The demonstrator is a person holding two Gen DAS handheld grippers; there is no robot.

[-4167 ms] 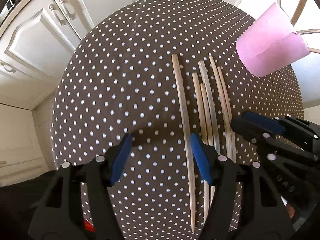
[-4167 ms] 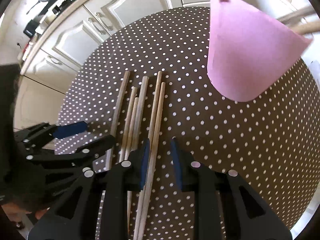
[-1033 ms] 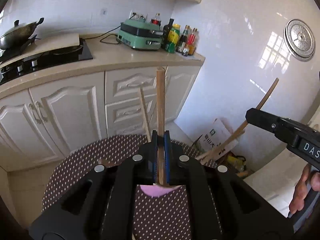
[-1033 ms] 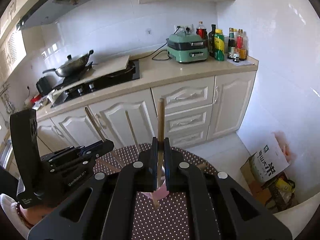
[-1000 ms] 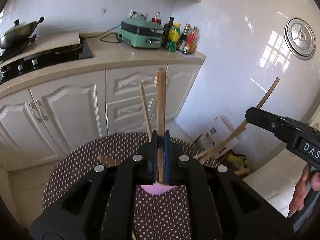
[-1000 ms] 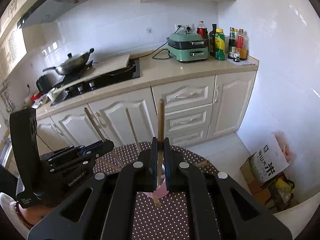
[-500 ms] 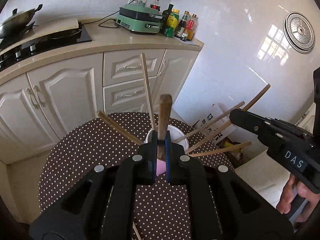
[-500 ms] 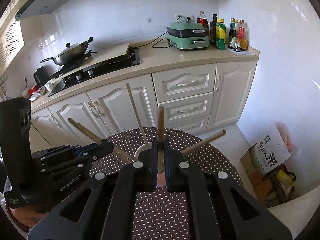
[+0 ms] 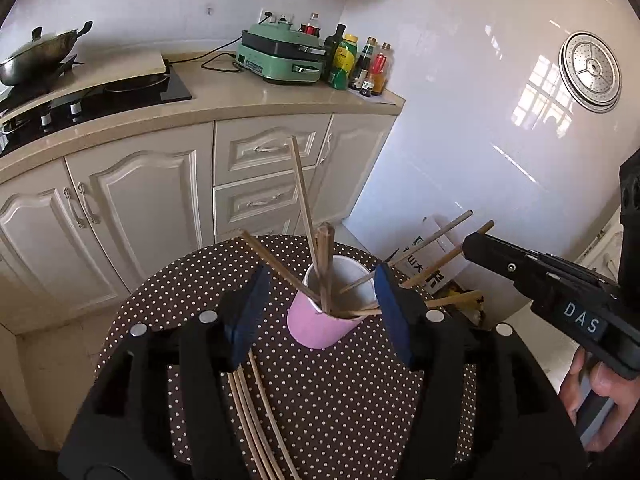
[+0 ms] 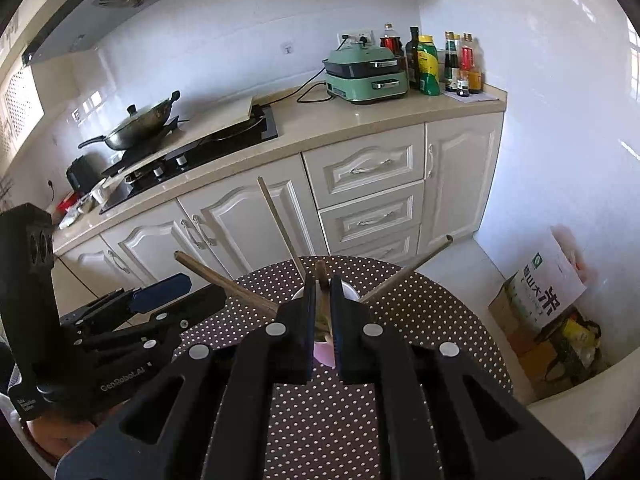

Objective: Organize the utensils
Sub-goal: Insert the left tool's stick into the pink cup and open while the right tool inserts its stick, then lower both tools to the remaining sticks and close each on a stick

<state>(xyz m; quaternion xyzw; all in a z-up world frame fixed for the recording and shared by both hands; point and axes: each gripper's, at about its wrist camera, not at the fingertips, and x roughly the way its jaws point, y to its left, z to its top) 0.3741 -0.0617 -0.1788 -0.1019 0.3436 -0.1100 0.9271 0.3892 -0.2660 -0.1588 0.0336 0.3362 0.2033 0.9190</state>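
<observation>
The pink cup (image 9: 320, 326) stands in the middle of the dotted worktop (image 9: 180, 292), full of chopsticks (image 9: 325, 268). The left gripper (image 9: 320, 316) has its fingers wide apart around it. The right gripper (image 10: 322, 312) pinches one stick (image 10: 320, 280) over the cup. Lower it straight, then let go gently so the cup doesn't tip. More loose sticks (image 9: 256, 412) lie at the bottom.

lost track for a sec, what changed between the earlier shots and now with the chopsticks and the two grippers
The left gripper has opened and let its chopstick drop into the pink cup. The right gripper stays closed around its chopstick, lowered into the cup. A few chopsticks remain on the dotted table.
</observation>
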